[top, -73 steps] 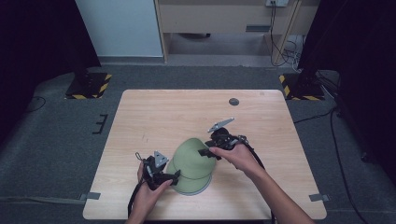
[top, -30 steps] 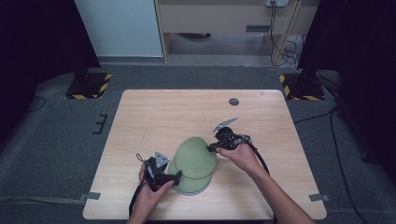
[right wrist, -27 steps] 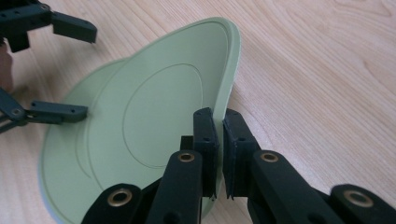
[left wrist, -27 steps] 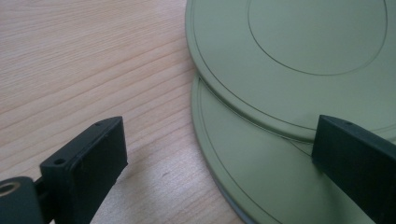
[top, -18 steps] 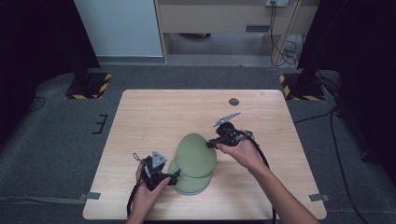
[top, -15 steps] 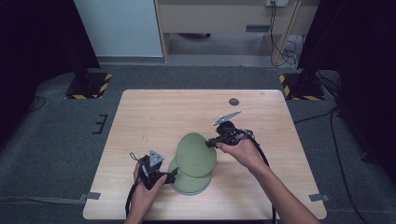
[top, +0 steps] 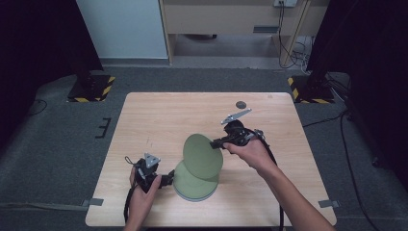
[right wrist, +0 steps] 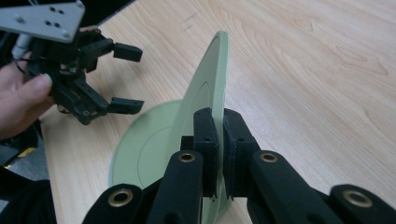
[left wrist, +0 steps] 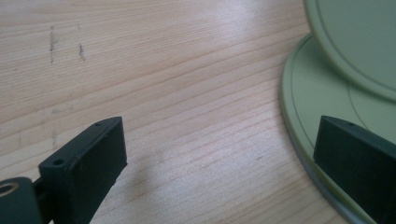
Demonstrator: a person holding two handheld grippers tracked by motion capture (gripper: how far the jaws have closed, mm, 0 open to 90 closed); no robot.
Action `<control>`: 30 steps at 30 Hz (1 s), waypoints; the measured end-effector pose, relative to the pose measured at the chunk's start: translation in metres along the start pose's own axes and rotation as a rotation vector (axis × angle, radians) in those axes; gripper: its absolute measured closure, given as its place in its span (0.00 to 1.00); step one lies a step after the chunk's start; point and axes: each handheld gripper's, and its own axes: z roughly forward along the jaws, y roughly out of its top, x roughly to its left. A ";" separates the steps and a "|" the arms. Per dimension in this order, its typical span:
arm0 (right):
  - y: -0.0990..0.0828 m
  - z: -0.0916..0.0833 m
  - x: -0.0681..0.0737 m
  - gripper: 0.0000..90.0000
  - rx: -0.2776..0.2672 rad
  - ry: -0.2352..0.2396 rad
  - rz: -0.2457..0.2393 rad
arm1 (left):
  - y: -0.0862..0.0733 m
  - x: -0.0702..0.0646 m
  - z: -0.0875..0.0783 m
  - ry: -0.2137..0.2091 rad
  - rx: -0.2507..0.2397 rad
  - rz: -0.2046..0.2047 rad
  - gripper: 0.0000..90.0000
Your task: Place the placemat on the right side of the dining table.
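**One Green Plate Held Up On Its Edge**

The right gripper (top: pixel 217 143) squeezes the rim of a green plate (top: pixel 203 158). Its two black jaws are pressed tight on the plate's edge, one on each side. This shows best in the right gripper view, where the plate (right wrist: pixel 205 112) stands tilted up on its side, off the table (top: pixel 163 120).

Under the lifted plate lies a second green plate (top: pixel 192 186). It sits flat on the wood, near the front edge of the table. It seems to rest on a grey one, whose rim peeks out below it in the left gripper view.

The left gripper (top: pixel 168 179) is just beside the flat plate, at its left side. Its jaws stand wide apart with nothing between them. In the left gripper view, one jaw is over the bare wood and the other is over the rim of the flat plate (left wrist: pixel 317 107).

A small dark round thing (top: pixel 241 104) lies far back on the table, well apart from the plates.
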 end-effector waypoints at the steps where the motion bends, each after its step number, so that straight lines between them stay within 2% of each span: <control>1: 0.001 -0.002 0.000 0.96 -0.006 0.004 0.001 | 0.000 0.001 0.000 0.008 0.005 0.000 0.02; 10: 0.010 -0.014 0.003 0.96 -0.042 -0.005 -0.001 | -0.004 0.011 0.002 0.051 0.036 -0.039 0.03; 19: 0.017 -0.026 -0.006 0.96 -0.070 -0.064 0.041 | -0.005 0.014 0.005 0.061 0.064 -0.042 0.03; 30: 0.019 -0.035 -0.013 0.96 -0.099 -0.135 0.090 | -0.007 0.021 0.003 0.082 0.062 -0.065 0.03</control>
